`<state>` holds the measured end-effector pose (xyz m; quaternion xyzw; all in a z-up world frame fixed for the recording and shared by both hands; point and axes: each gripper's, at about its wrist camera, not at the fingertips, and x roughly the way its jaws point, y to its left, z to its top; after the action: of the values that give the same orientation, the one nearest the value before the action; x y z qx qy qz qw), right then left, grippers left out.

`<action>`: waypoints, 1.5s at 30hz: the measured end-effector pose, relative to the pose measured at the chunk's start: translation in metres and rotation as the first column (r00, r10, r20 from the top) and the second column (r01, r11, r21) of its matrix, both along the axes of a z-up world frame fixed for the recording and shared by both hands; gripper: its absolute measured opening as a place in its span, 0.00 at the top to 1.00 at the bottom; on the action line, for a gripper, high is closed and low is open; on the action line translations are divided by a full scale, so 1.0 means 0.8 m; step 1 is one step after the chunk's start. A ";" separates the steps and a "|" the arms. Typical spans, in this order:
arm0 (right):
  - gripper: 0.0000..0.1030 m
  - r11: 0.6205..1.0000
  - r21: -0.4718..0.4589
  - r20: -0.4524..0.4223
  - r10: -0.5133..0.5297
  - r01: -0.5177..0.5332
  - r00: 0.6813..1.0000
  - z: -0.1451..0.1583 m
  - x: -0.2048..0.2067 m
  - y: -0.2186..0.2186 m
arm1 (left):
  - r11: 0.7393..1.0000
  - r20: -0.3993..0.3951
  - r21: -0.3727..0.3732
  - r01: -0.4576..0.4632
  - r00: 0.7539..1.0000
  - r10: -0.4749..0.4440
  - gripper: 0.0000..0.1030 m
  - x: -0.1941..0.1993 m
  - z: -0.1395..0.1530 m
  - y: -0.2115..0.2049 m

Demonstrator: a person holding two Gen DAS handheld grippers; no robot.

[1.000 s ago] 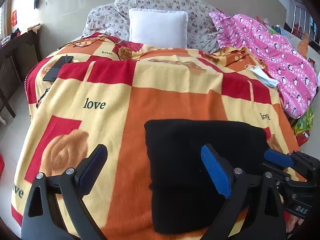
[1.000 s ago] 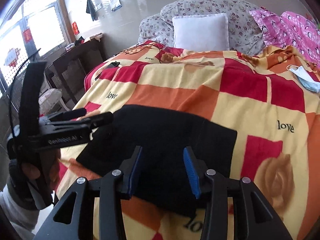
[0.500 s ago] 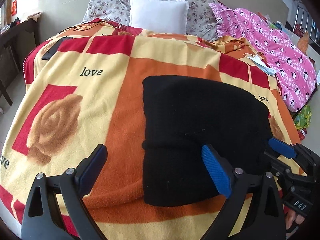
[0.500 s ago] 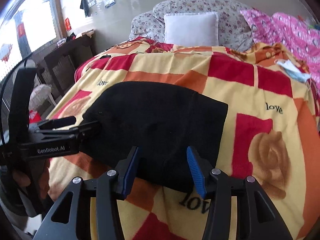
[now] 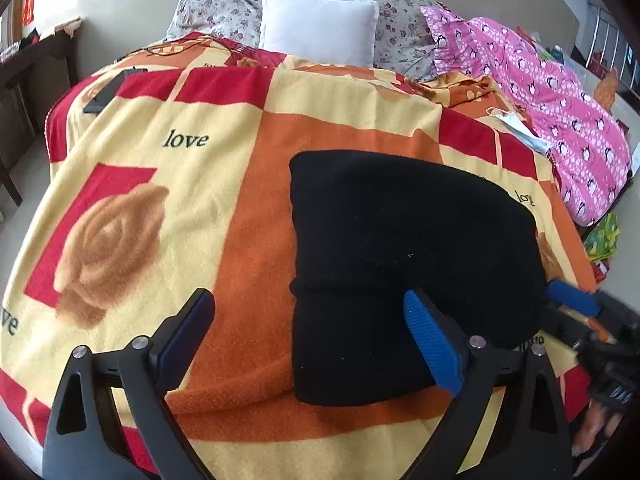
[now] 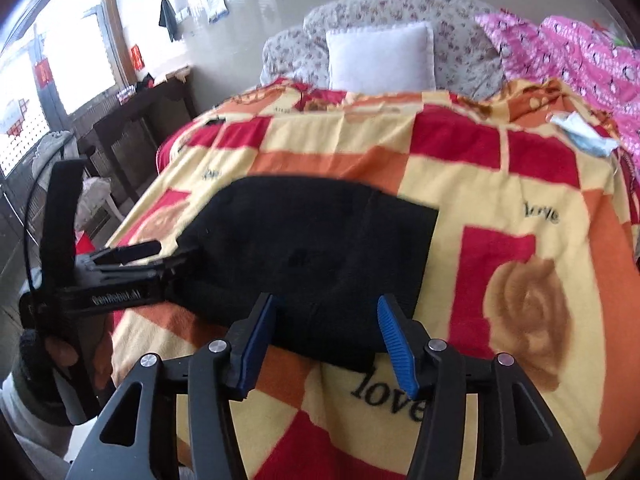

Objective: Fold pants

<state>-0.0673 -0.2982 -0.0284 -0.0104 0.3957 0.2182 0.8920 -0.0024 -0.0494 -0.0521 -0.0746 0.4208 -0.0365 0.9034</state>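
Note:
The black pants (image 5: 400,232) lie folded into a thick rectangle on the patterned blanket (image 5: 200,200), a fold line crossing their near part. My left gripper (image 5: 306,300) is open wide, and the bundle's left edge lies between its fingers without touching the pads. In the right wrist view the same gripper (image 6: 176,252) points at the pants' (image 6: 312,248) left end. My right gripper (image 6: 326,320) hovers over the near edge, its jaws opening, with the cloth below and between them but not pinched. It also shows at the pants' right corner (image 5: 568,308).
A white pillow (image 5: 316,24) and floral cushions stand at the head of the bed. A pink penguin-print garment (image 5: 560,100) and a face mask (image 5: 516,128) lie at the right. A dark phone (image 5: 108,92) rests far left. A dark table (image 6: 140,120) stands beside the bed.
The left gripper has dropped lower and closer over the pants. The right gripper's jaws have spread wider and shifted along the near edge. The pants lie as before.

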 end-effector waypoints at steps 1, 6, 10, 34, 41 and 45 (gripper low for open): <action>0.47 1.000 0.007 -0.011 0.002 -0.002 1.000 -0.005 0.001 0.000 | 1.000 -0.001 -0.008 0.003 1.000 -0.003 0.07 0.000 0.000 0.001; 0.32 0.992 0.123 -0.015 -0.039 0.041 0.999 0.004 0.004 -0.031 | 0.999 0.009 -0.047 0.011 1.000 -0.011 0.07 0.001 0.014 0.017; 0.28 0.972 0.219 -0.078 -0.070 0.086 0.994 -0.007 0.026 -0.059 | 0.996 -0.007 -0.093 -0.011 1.000 0.011 0.06 0.013 0.016 0.035; 0.60 0.965 0.258 -0.024 0.064 -0.055 0.998 0.007 0.060 -0.009 | 0.975 0.021 -0.110 0.192 0.981 -0.191 0.55 0.043 0.049 -0.008; 0.60 0.970 0.243 0.015 0.027 -0.030 1.000 0.022 0.118 0.006 | 0.987 0.055 -0.060 0.147 0.988 -0.144 0.55 0.099 0.051 -0.004; 0.53 0.984 0.181 -0.051 0.006 0.003 0.999 -0.014 0.160 0.015 | 0.996 -0.038 -0.017 0.093 0.995 -0.093 0.43 0.133 0.007 0.002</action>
<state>0.0611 -0.2859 -0.0395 0.0759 0.3973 0.2540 0.8786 0.1038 -0.0477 -0.0465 -0.0623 0.4408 -0.0801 0.8919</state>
